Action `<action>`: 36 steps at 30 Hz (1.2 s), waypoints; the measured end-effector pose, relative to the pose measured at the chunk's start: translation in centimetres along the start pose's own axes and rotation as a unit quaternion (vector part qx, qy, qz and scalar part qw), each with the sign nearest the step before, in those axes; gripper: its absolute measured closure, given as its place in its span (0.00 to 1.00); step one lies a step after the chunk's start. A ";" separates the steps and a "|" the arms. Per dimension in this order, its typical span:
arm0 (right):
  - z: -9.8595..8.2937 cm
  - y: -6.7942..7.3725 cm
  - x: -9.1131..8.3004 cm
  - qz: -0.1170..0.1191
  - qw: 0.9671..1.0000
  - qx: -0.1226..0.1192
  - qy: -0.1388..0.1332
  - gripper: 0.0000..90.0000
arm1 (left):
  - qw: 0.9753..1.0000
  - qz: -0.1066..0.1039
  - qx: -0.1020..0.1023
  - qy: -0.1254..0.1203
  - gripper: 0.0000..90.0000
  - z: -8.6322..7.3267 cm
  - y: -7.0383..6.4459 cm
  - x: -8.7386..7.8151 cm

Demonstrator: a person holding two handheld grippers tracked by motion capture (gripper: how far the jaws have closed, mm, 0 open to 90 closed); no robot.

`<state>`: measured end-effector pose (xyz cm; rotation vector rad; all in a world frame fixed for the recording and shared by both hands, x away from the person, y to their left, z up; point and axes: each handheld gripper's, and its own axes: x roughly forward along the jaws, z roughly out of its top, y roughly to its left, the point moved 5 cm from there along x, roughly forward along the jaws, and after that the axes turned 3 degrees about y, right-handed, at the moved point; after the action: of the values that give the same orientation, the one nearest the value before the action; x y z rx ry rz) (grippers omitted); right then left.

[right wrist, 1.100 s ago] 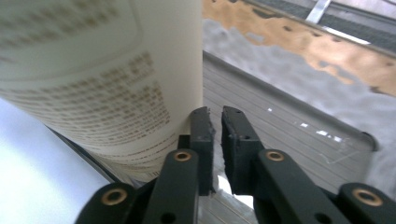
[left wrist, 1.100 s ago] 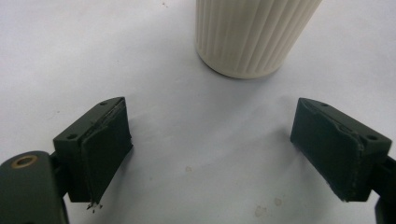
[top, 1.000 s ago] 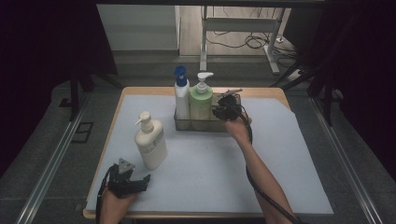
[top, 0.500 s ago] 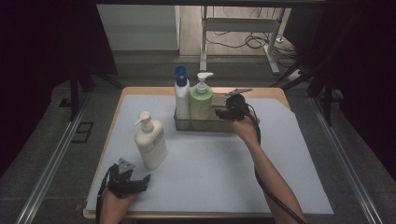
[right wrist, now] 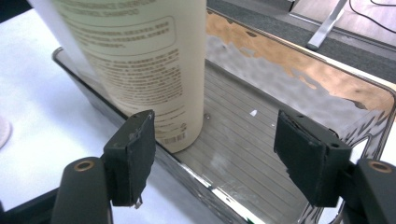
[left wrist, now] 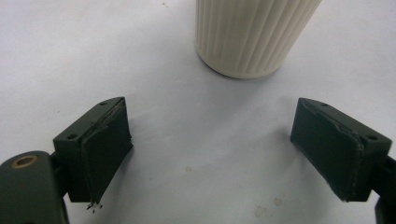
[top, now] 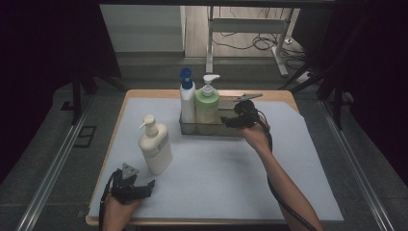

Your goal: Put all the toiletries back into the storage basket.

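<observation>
A cream pump bottle (top: 155, 147) stands on the pale mat at the left; its ribbed base (left wrist: 252, 32) is just ahead of my left gripper (left wrist: 212, 121). That left gripper (top: 150, 185) rests low at the front left, open and empty. At the back, a shiny metal tray (top: 211, 130) holds a blue-capped white bottle (top: 186, 98) and a green pump bottle (top: 207, 103). My right gripper (top: 225, 119) hovers at the tray's right part, open. Its jaws (right wrist: 215, 130) straddle the tray's near wall (right wrist: 299, 60), with the labelled bottle (right wrist: 144, 60) beside the left jaw, untouched.
The mat (top: 231, 178) covers most of the wooden table. The right half of the tray floor (right wrist: 243, 121) is bare. A metal clip-like piece (top: 248, 96) lies behind the tray. Dark floor and rails surround the table.
My right gripper has drifted slightly right and toward the person beside the tray. The left gripper and the bottles have not moved.
</observation>
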<state>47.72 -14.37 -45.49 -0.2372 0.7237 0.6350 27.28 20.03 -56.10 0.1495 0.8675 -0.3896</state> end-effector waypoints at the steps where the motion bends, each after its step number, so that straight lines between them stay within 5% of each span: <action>1: 0.0 0.1 -0.2 0.002 1.000 -0.002 0.000 0.31 | 1.000 0.000 0.000 0.000 0.13 0.0 0.0 0.0; 36: -3.6 2.4 -4.5 0.034 0.998 -0.047 0.005 0.22 | 1.000 0.000 0.000 0.000 0.13 0.0 0.0 0.0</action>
<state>41.76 -16.01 -45.05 -0.3035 0.7149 0.7332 27.28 20.03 -56.09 0.1508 0.8679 -0.3890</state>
